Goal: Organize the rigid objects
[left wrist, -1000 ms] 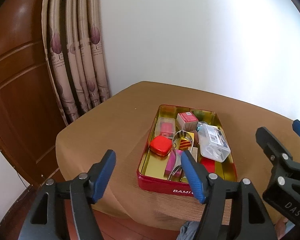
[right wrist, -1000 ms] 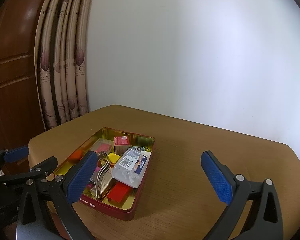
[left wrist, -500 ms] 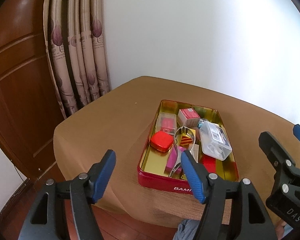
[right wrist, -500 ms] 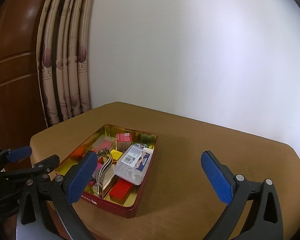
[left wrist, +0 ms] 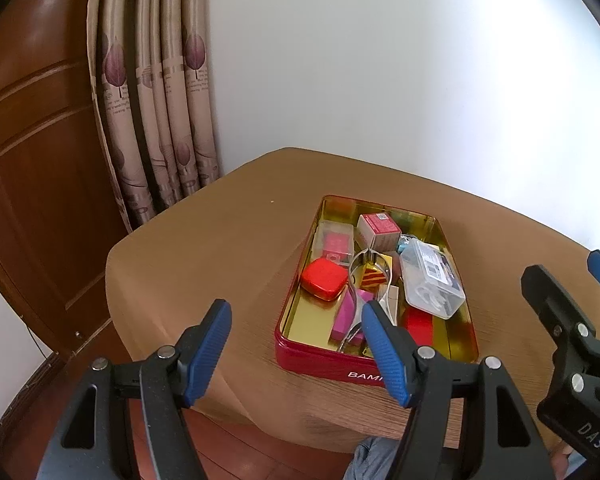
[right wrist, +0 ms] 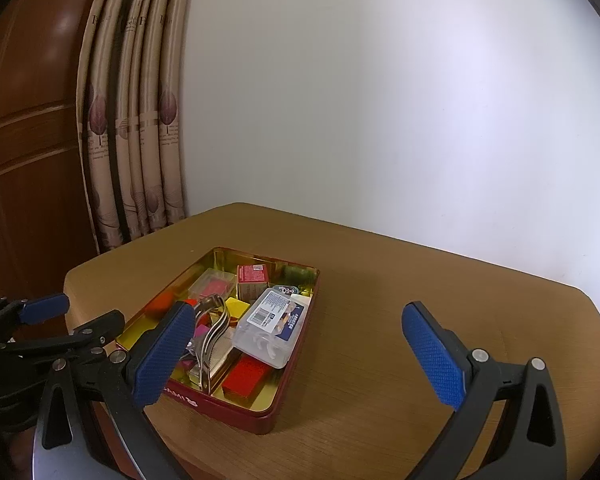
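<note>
A red tin (left wrist: 324, 364) (right wrist: 236, 410) with a gold inside sits near the table's front edge, filled with several small items. Among them are a clear plastic case (left wrist: 432, 278) (right wrist: 274, 326), a red square box (left wrist: 324, 279), a pink-red carton (left wrist: 380, 230) (right wrist: 253, 280), a metal clip tool (left wrist: 364, 270) (right wrist: 212, 328), a pink block (left wrist: 346, 316) and a red block (right wrist: 244, 376). My left gripper (left wrist: 296, 340) hangs open before the tin's near left corner. My right gripper (right wrist: 300, 346) is open above the table, its left finger over the tin's near end. Neither holds anything.
The brown table (left wrist: 220, 240) (right wrist: 400, 280) stands against a white wall (right wrist: 380, 100). A patterned curtain (left wrist: 156, 100) and a wooden door (left wrist: 32, 160) are at the left. The other gripper shows at each view's edge. A person's blue clothing (left wrist: 370, 460) shows below the table edge.
Both views have risen and pulled back a little, so the tin sits lower and smaller in frame. Both grippers stay open and the tin's contents have not moved.
</note>
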